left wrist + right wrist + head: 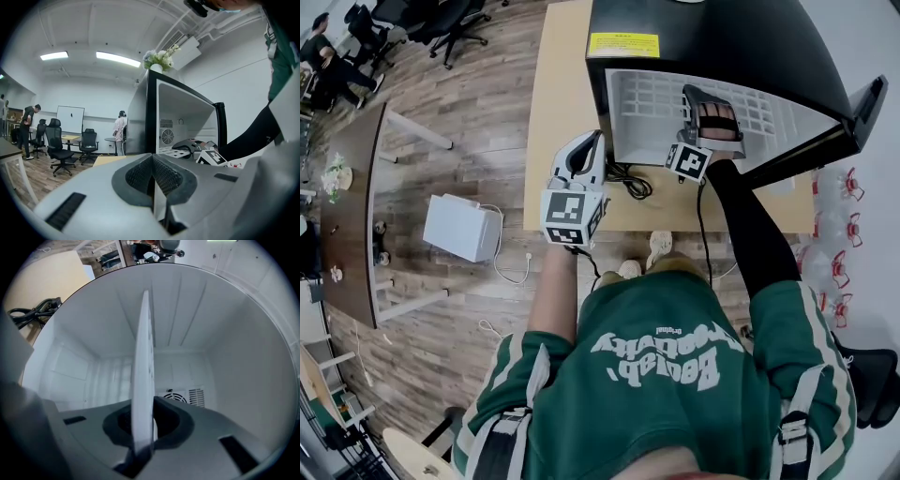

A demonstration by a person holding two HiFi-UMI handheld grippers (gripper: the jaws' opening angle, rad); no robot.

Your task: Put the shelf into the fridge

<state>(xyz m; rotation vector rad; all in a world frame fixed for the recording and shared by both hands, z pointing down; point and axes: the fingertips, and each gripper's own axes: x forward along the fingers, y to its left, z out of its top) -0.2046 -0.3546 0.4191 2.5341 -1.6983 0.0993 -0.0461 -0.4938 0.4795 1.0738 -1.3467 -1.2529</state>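
A black mini fridge (722, 37) stands on a wooden table (558, 112) with its door (825, 141) swung open to the right. The white grid shelf (656, 108) lies flat, partly inside the fridge's white cavity. My right gripper (708, 117) is shut on the shelf's front edge. In the right gripper view the shelf (144, 357) shows edge-on between the pads of my right gripper (145, 423), reaching towards the back wall fan (174, 397). My left gripper (591, 141) hangs to the left of the fridge front, shut on nothing (152, 168).
A black cable (630, 180) lies coiled on the table below the fridge. A white box (461, 227) sits on the wooden floor at the left. Flowers (159, 58) stand on top of the fridge. Bottles (839, 225) line the right side. Office chairs and people are far off.
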